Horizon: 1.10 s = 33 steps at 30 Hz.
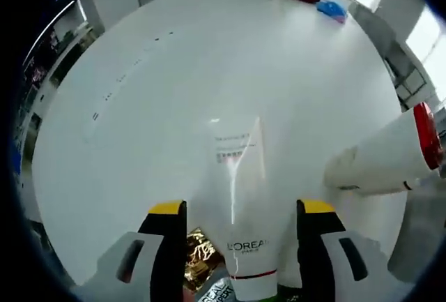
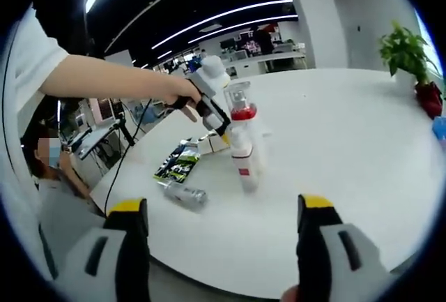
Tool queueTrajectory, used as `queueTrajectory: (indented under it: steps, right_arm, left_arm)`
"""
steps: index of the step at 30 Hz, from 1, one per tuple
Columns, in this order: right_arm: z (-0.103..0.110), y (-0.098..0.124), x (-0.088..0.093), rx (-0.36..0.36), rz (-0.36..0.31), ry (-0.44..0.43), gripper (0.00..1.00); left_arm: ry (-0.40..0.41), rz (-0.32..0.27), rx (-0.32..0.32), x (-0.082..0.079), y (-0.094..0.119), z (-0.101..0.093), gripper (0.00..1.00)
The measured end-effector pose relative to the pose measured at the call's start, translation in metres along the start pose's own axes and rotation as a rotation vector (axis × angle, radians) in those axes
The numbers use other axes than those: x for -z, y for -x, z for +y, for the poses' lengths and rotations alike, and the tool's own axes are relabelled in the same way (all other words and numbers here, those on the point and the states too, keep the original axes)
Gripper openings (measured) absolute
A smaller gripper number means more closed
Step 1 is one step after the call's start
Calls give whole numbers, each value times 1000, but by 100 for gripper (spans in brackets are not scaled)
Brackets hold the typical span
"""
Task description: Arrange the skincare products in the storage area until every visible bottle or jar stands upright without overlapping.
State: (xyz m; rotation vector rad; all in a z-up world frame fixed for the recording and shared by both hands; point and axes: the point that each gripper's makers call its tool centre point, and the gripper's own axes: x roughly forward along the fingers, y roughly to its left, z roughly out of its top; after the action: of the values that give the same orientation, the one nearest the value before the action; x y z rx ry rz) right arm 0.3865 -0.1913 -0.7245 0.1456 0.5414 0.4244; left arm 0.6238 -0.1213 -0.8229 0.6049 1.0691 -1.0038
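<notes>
White L'Oréal tube (image 1: 245, 246) sits between my left gripper (image 1: 241, 222) jaws, standing cap-down on the table (image 1: 153, 107); I cannot tell whether the jaws are pressing it. Right gripper (image 2: 223, 211) is spread wide, holding nothing. A red-capped bottle (image 1: 390, 152) sits just beside the tube, and a silver tube (image 2: 182, 194) lies flat near a dark sachet (image 2: 178, 162). Judgement: set the tube down squarely, release slowly, avoid nudging its neighbour.
</notes>
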Motion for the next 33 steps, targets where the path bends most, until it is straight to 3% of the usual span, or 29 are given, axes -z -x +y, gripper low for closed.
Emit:
queueTrajectory:
  steps: [4,17,20,33]
  right_arm:
    - [-1,0,0,5,1,-3,89]
    - [-7,1,-1,34,-7,-16,88]
    - [-7,1,-1,38,-5,-14,88]
    - [-7,0,-1,43,-2,-4,88]
  left_arm:
    - [-19,36,-20,0,-3,3,58]
    - [-33,72,-42,-4,-9,10,40]
    - [-9,64,-49,-6,-8,12,35]
    - [17,13,-48,-9,8,7,33]
